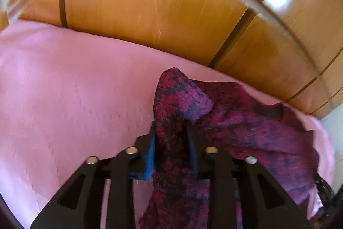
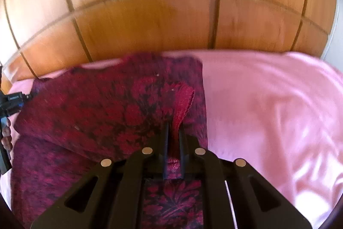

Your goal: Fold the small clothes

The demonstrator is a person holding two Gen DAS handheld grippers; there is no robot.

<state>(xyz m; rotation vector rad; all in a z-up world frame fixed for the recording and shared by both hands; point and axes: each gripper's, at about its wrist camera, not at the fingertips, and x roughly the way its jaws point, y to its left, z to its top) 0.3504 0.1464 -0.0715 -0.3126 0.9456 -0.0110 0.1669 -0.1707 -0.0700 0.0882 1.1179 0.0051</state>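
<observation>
A small crimson and dark patterned garment lies on a pink sheet. My left gripper is shut on a bunched corner of the garment, which sticks up past the fingers; the rest trails to the right. My right gripper is shut on a raised fold at the garment's right edge. The left gripper and the hand holding it show at the far left of the right wrist view.
A wooden wardrobe with dark grooves stands right behind the bed and fills the back of both views. Pink sheet stretches left of the left gripper and right of the right gripper.
</observation>
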